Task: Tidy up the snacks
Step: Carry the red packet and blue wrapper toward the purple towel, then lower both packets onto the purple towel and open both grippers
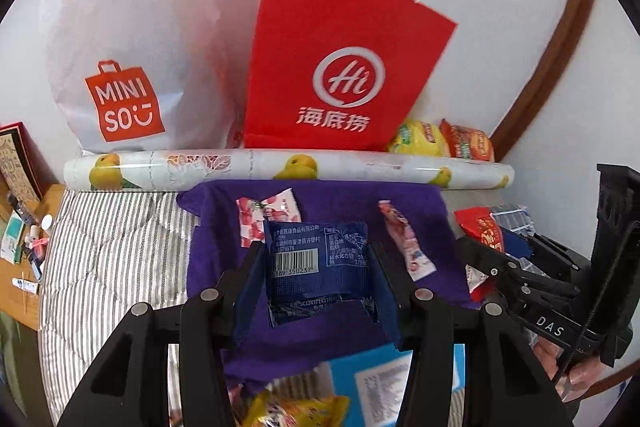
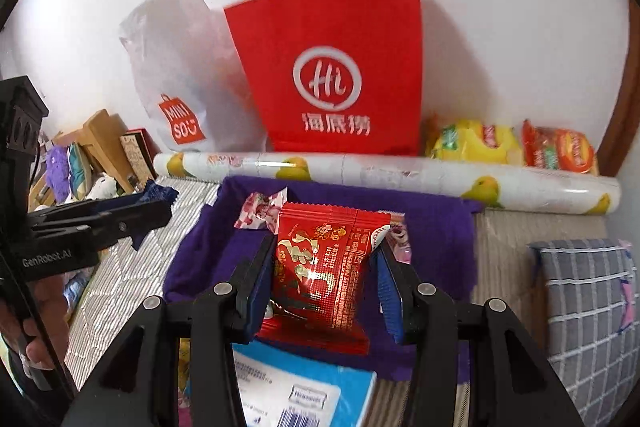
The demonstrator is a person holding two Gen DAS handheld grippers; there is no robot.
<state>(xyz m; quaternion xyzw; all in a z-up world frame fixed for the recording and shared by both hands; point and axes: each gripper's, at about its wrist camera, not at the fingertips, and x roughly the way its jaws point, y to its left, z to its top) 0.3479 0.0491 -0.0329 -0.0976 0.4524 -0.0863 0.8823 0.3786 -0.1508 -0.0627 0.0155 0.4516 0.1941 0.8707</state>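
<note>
Gripping a blue snack packet [image 1: 318,261] over the purple cloth [image 1: 224,259], barcode side up, the left gripper [image 1: 318,279] is clamped on its sides. The right gripper [image 2: 324,279] clamps a red snack packet [image 2: 326,267], upright, its lower edge partly hidden. Two pink-white candies [image 1: 268,219] lie on the cloth.
</note>
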